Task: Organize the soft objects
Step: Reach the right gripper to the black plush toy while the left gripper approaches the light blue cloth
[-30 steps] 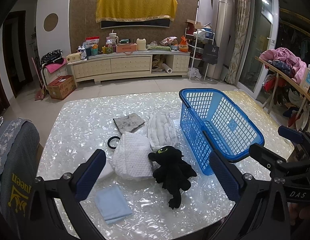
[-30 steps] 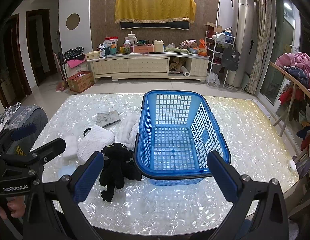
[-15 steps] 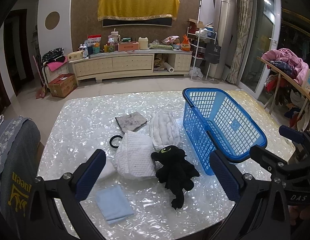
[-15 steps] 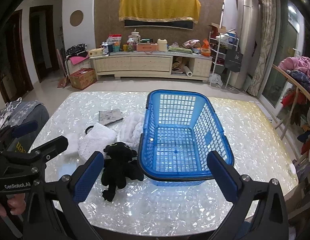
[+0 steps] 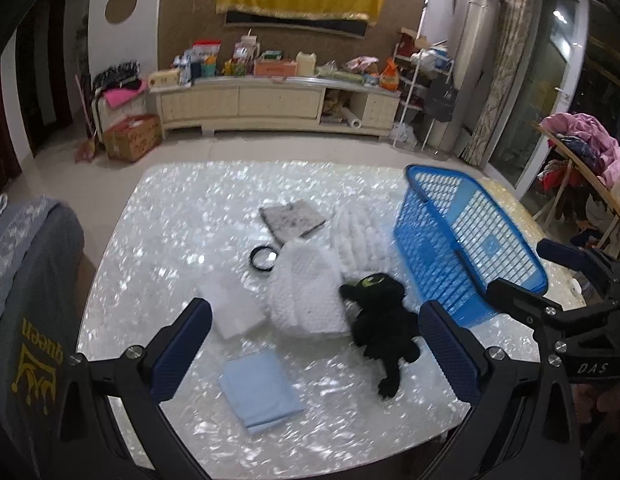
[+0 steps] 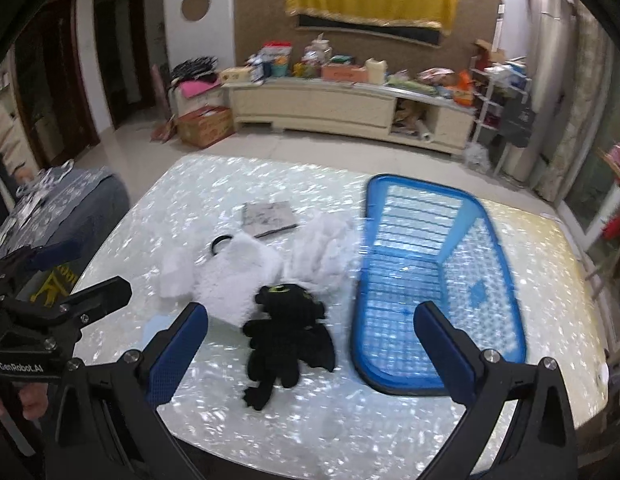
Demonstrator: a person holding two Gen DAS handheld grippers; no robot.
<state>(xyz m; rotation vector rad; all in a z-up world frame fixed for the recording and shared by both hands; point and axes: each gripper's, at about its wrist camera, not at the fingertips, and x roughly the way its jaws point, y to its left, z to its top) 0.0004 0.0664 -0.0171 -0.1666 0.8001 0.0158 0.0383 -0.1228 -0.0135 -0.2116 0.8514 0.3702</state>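
Left tongs (image 5: 316, 354) apart above table (image 5: 181, 216), right tongs (image 6: 312, 354) apart over black plush toy (image 6: 287, 338), blue basket (image 6: 430, 280) beside white towels (image 5: 305, 292)

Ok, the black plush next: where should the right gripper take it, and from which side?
Probably across the torso of the black plush, from straight above. It lies flat on the table, head towards the white knit cloth, legs towards the near edge, so the body is the thickest, clearest part. The right gripper is open and already lines up over it; the basket sits just right.
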